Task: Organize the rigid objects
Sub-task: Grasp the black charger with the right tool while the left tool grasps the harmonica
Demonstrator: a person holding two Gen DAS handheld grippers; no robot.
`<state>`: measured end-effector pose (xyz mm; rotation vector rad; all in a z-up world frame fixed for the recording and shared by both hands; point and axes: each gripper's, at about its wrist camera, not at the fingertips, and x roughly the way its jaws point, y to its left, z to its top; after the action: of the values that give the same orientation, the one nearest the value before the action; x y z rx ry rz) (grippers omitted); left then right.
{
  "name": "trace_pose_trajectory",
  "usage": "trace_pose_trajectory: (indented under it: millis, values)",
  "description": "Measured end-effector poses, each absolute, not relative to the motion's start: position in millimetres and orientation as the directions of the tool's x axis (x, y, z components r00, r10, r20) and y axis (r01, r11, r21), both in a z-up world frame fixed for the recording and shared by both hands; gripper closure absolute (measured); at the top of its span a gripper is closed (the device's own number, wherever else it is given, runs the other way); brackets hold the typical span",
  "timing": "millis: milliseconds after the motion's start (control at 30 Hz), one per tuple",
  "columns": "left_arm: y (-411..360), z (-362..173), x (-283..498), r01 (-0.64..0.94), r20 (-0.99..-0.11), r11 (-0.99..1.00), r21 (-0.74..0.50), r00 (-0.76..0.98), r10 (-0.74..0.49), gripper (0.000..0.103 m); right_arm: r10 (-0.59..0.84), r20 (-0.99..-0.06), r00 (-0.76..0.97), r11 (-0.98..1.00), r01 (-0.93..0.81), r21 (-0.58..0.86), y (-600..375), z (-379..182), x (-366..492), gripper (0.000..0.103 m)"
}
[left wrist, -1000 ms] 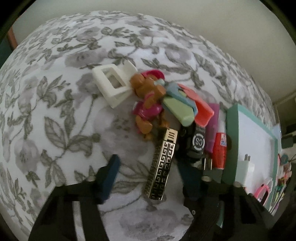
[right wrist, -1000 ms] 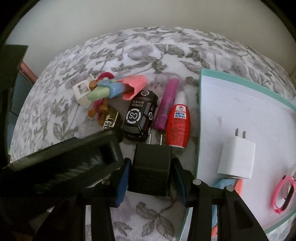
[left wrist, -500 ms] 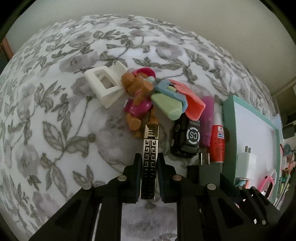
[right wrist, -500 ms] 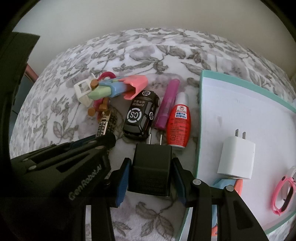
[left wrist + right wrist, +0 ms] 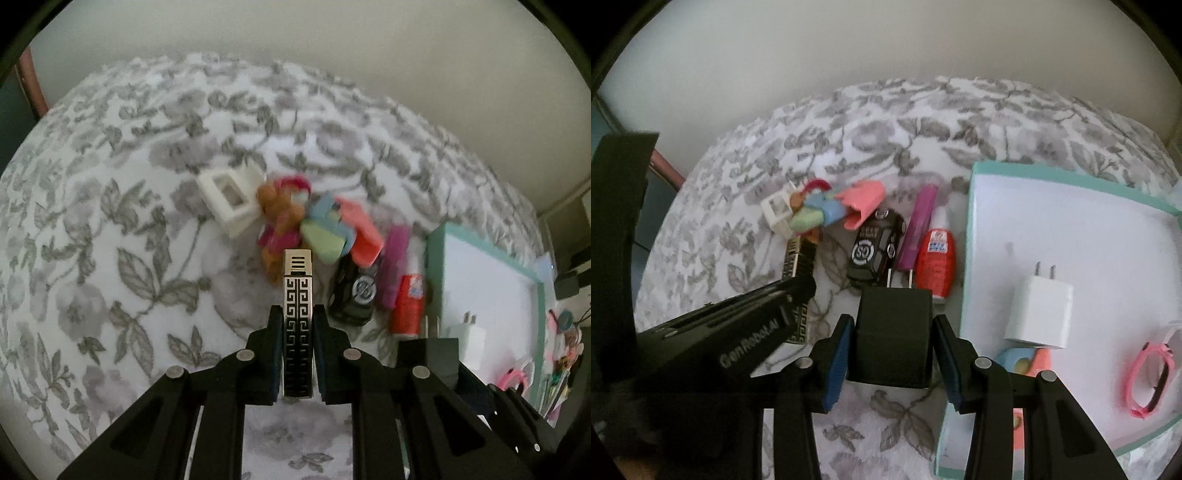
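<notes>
The left claw squeezes the gold lighter by its long flat sides, low on the body. It looks hard, smooth and slippery. The right claw hugs the black plug, just left of the tray.

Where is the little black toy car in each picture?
Left wrist: the black toy car sits right of centre, just right of the lighter held in the left gripper.
Right wrist: the car is at centre, beyond the black charger.
Shared landmark: the red bottle, to its right.
</notes>
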<state>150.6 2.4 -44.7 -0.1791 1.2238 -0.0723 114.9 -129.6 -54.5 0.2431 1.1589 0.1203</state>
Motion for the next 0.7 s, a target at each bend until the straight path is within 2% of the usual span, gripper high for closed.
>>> trace_pose_trajectory:
  millis: [400,700]
  values:
    - [-23,18,145,-0.001,-0.858,0.983,-0.186,0.488,-0.162,0.087,0.218,-0.827,0.518,0.958,0.046,0.282,-165,2,102,0.057]
    - [-67,27,136,0.096,-0.84,0.973,-0.211,0.492,-0.231,0.087,0.173,-0.842,0.511,0.95,0.138,0.279,-208,-3,92,0.057]
